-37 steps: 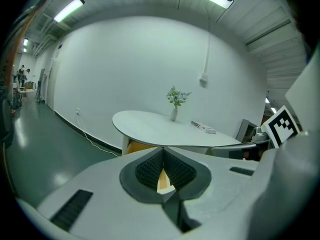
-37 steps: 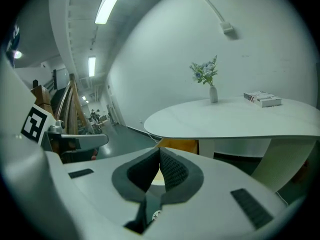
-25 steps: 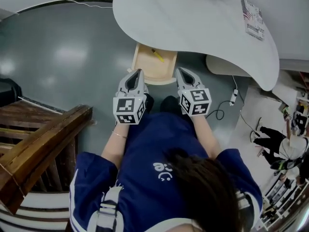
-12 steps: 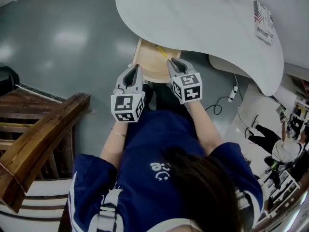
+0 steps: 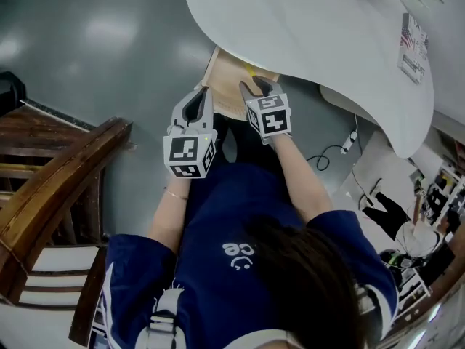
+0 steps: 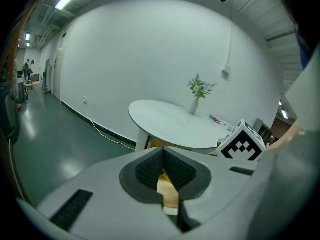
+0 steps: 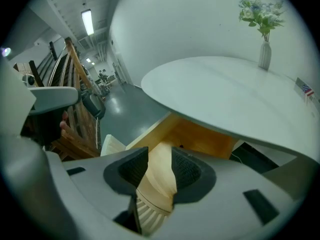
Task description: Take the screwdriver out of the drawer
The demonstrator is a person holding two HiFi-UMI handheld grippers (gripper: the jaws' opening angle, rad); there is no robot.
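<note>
1. Person's dark navy top — fills the lower centre of the head view. Both forearms reach toward the upper centre of the frame.
2. Brown wooden stair rail — slants across the lower left.
3. Left gripper, a grey two-jaw tool with a black-and-white marker cube — left of centre, with its tips beside the drawer's left edge. In its own view the black ribbed pads meet at the tips and grip nothing; a strip of pale wood shows behind them.
4. Right gripper, of the same make — just right of the left one, with its tips over the inside of the drawer. The jaws stand well apart and have just been opening. Only the drawer's wood shows through the gap, and the pads press on nothing.
5. Light wooden drawer with a curved front — pulled out from under the table, upper centre.
6. Yellow-handled screwdriver — lying in the drawer at its far end, just beyond the right gripper's tips. Only a sliver shows below the table's rim.
7. White round table — upper right.
8. Slim white vase of flowers — standing upright on the table's far side, at the upper right of the right gripper view.
9. Glossy grey-green floor — upper left.
</note>
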